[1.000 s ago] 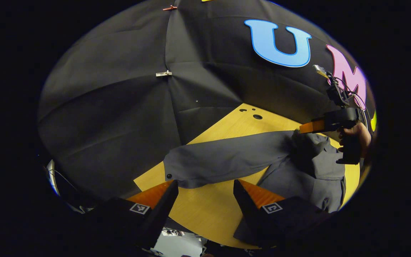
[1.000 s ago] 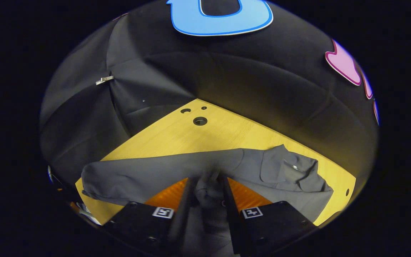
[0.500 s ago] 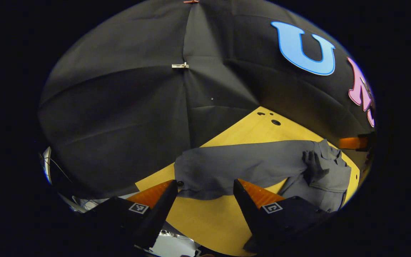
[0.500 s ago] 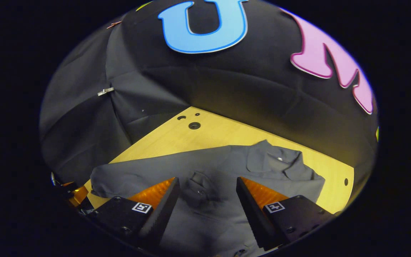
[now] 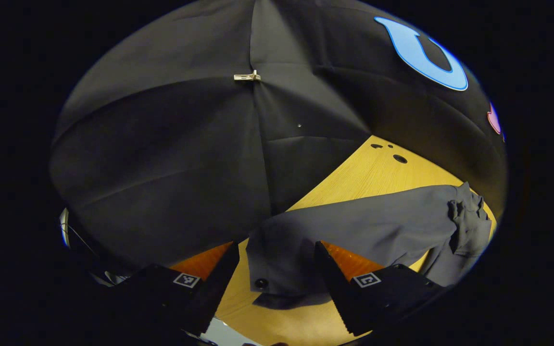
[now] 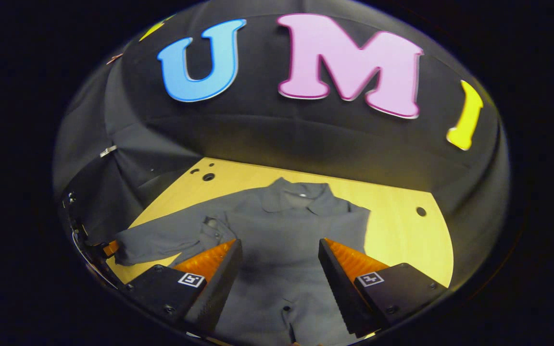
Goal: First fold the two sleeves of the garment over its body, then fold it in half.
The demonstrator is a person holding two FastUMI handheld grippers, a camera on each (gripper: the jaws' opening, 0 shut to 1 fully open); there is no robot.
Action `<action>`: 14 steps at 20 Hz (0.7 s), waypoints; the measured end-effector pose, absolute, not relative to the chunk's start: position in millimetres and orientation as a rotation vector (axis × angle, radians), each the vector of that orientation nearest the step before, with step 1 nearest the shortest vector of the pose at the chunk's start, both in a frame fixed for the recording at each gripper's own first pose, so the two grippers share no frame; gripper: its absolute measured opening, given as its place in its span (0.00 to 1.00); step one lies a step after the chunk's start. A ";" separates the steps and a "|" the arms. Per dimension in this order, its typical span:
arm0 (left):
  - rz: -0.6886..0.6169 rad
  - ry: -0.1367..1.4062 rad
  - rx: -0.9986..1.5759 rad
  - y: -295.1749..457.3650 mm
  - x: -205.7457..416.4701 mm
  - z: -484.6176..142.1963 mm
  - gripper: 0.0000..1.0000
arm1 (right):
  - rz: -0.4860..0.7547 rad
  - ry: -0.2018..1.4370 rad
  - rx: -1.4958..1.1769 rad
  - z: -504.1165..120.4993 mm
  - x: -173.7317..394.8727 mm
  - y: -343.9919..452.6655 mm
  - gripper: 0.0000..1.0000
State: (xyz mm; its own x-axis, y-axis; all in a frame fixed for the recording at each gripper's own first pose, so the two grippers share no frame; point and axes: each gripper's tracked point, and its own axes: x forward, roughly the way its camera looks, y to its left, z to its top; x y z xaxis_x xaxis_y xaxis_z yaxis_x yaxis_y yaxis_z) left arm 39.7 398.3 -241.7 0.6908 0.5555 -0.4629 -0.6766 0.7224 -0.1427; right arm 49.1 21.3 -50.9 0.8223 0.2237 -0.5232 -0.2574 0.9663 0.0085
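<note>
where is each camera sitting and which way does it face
Left gripper view: rides the left gripper, low over the table's corner, facing along the outstretched sleeve, whose cuff lies between its open fingers.
Right gripper view: rides the right gripper, above the garment's body, facing the collar and back wall; its fingers are open.
Both views share the grey garment, that sleeve, the wooden table and its holes.
</note>
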 end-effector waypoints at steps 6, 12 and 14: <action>0.674 0.464 -0.329 401.4 58.4 -266.2 0.99 | 0.066 0.604 0.049 -70.5 -12.6 -52.0 0.99; 0.596 0.478 -0.272 384.5 69.5 -274.8 0.74 | -0.024 0.589 0.119 -67.9 -43.7 -93.0 0.99; 0.567 0.461 -0.237 378.5 75.1 -274.0 0.51 | -0.030 0.588 0.110 -68.6 -49.2 -107.0 0.99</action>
